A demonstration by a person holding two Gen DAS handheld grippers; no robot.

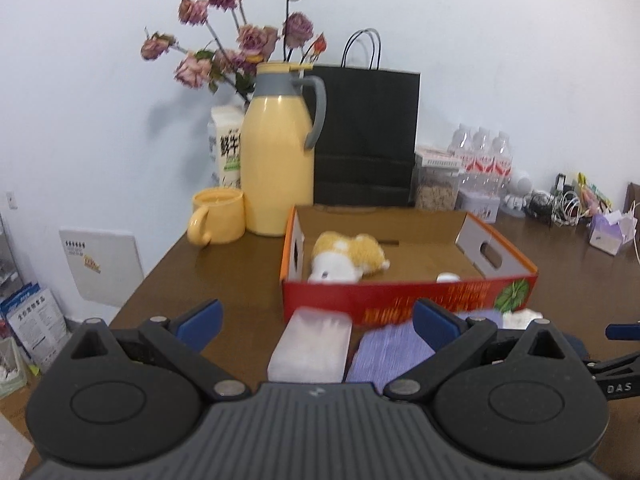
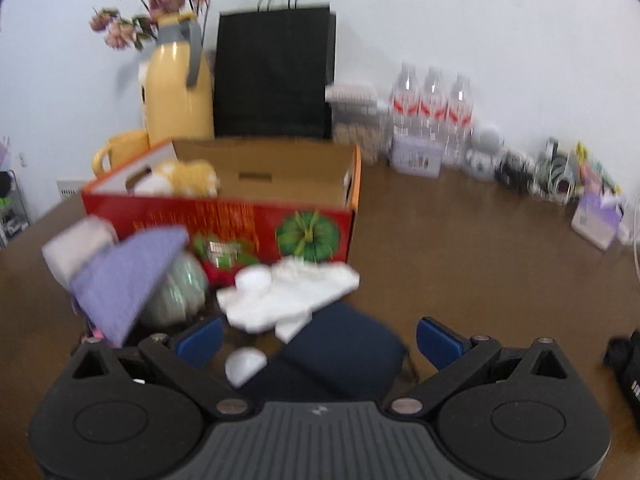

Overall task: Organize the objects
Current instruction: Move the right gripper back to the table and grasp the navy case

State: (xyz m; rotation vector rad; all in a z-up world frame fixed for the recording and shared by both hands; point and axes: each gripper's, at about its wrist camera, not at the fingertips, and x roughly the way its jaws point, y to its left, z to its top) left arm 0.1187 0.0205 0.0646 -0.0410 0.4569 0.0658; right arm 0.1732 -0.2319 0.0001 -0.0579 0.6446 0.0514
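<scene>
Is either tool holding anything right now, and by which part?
Nothing is held. The left tool and the right tool are both open, with the clutter lying loose on the table.

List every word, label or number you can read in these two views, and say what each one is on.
"DAS" – white letters on the black gripper part at the right edge of the left wrist view.
"鲜牛" – large dark characters on the milk carton; its smaller print is too small to read.
Red box front: yellow print, blurred, unreadable.
Water bottles: red labels, unreadable.
White panel: sticker, unreadable.
</scene>
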